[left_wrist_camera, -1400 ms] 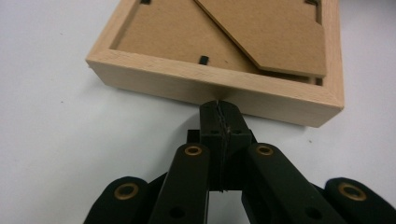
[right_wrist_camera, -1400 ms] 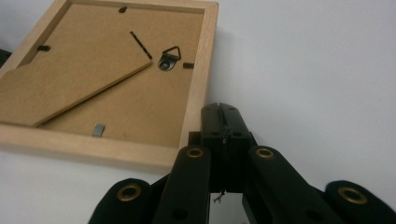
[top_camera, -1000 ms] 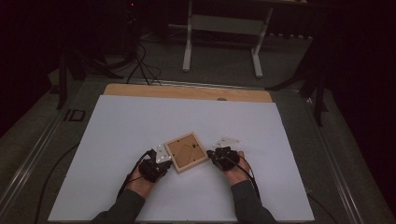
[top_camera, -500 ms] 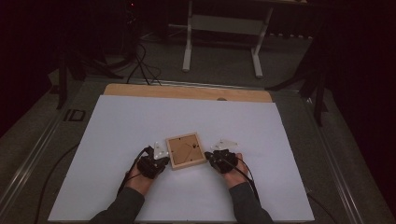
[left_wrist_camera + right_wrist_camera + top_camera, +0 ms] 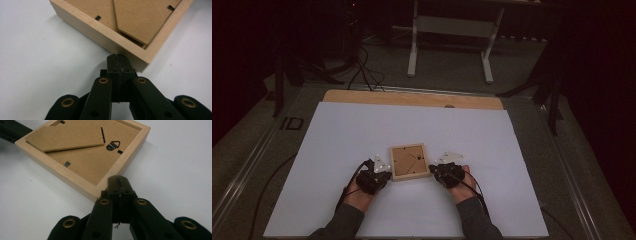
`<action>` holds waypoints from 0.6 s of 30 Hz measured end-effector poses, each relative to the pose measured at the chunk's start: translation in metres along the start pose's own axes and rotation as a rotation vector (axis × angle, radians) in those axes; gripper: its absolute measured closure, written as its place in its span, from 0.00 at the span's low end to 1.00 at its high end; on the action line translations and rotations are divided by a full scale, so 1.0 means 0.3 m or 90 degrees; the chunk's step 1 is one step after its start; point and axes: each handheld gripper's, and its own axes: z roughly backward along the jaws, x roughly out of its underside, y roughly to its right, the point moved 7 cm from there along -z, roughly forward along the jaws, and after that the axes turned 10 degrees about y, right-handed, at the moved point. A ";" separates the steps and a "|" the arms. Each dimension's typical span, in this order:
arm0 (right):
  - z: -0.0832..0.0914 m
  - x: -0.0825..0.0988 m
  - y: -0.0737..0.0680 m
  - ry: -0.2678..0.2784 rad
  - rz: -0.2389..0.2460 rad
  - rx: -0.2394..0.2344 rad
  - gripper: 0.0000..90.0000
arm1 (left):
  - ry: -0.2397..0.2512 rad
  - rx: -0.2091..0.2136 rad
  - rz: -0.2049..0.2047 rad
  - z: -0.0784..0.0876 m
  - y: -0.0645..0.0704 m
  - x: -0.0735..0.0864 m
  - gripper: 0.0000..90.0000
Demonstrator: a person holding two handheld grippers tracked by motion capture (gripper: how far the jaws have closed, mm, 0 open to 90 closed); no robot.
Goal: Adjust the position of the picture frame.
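A small wooden picture frame [image 5: 409, 161] lies face down on the white table sheet [image 5: 337, 135], its brown backing board and stand flap up. My left gripper [image 5: 385, 174] sits at the frame's near left corner with its jaws shut and nothing between them; in the left gripper view its tips [image 5: 118, 61] touch the frame's corner [image 5: 140, 58]. My right gripper [image 5: 433, 171] sits at the near right corner, jaws shut and empty; its tips [image 5: 118, 182] press against the frame's edge [image 5: 117, 168]. A metal hanger [image 5: 113, 145] shows on the backing.
The white sheet covers a wooden table whose far edge [image 5: 412, 98] shows bare. Beyond it stand a white table base [image 5: 451, 35] and cables on a dark floor [image 5: 362, 65]. Black cables trail from both grippers toward the near edge.
The frame has turned from a diamond-like tilt to nearly square with the table and slid a little nearer. Both grippers stayed at its corners, moving slightly with it.
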 end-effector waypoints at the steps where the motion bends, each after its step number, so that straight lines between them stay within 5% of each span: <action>1: 0.000 0.000 0.000 0.000 0.000 0.000 1.00 | 0.000 0.000 0.000 0.000 0.000 0.000 0.99; 18: 0.019 -0.003 -0.030 -0.004 0.008 -0.013 1.00 | -0.012 -0.021 -0.004 0.015 0.021 0.013 1.00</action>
